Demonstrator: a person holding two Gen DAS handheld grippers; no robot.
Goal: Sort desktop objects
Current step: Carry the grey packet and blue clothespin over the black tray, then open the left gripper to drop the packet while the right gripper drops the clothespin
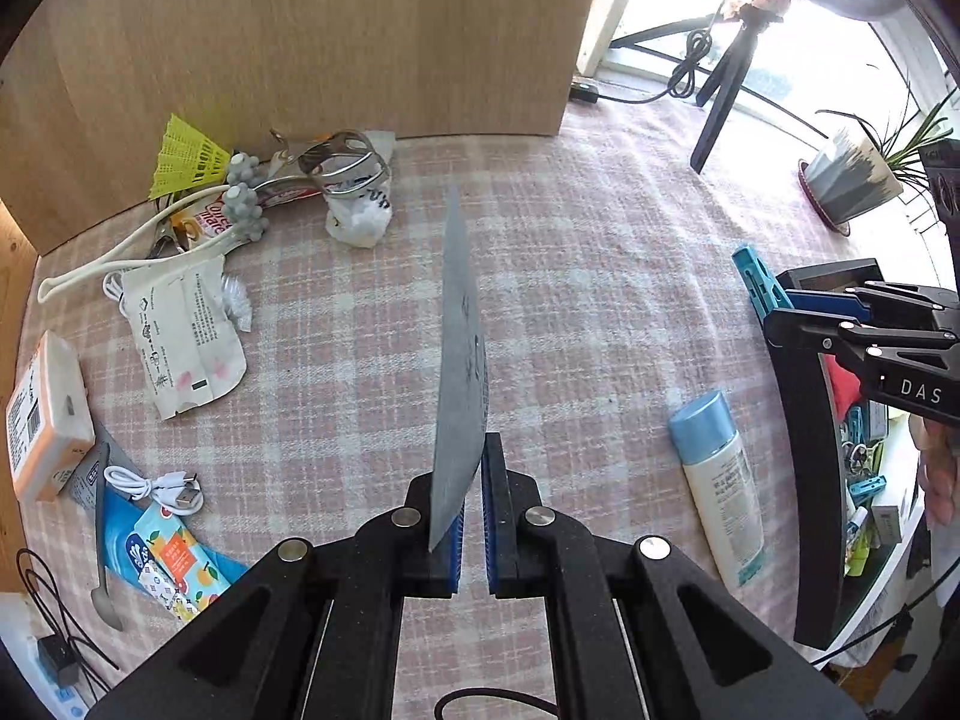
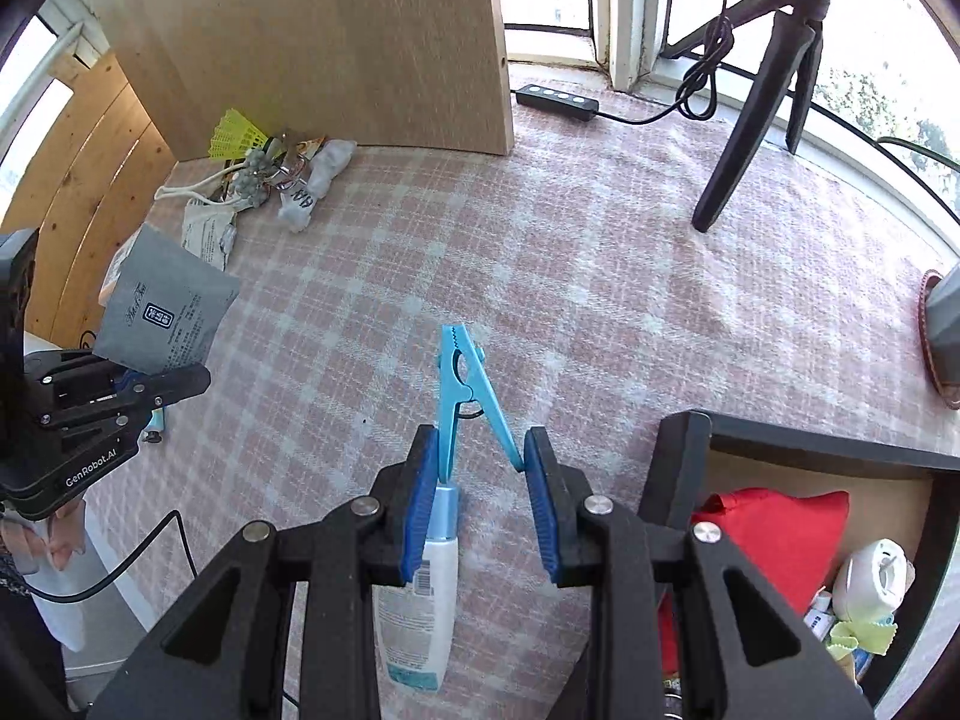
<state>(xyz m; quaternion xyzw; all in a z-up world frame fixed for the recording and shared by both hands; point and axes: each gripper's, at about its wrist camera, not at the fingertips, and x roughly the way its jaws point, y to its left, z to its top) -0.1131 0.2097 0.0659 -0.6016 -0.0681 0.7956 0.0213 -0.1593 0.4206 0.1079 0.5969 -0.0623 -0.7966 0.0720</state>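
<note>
Closest to us, our left gripper (image 1: 474, 510) is pinched nearly shut on the lower edge of a flat grey packet (image 1: 462, 360), which stands edge-on and rises straight ahead from between the blue pads (image 1: 493, 516). Our right gripper (image 2: 480, 480) stands about half wide, squeezing the two handle ends of a light blue clothespin (image 2: 465, 390) whose toothed tip points away from us. Just under the right gripper's left finger lies a white bottle with a blue cap (image 2: 420, 588), flat on the pink checked tablecloth (image 2: 600, 300). Right of that gripper sits a black-rimmed storage box (image 2: 678, 450) holding a red item (image 2: 780, 534) and other small things. Left of the left gripper we see a charging cable (image 1: 162, 486), a colourful snack packet (image 1: 174, 564) and an orange-and-white box (image 1: 42, 414). Farther ahead and left lie a white printed pouch (image 1: 186, 336), a grey knobbed massager (image 1: 243, 198) and a yellow shuttlecock (image 1: 186, 159) against a cardboard panel (image 1: 330, 30). Far right, a black tripod (image 2: 756, 96) stands by the window
</note>
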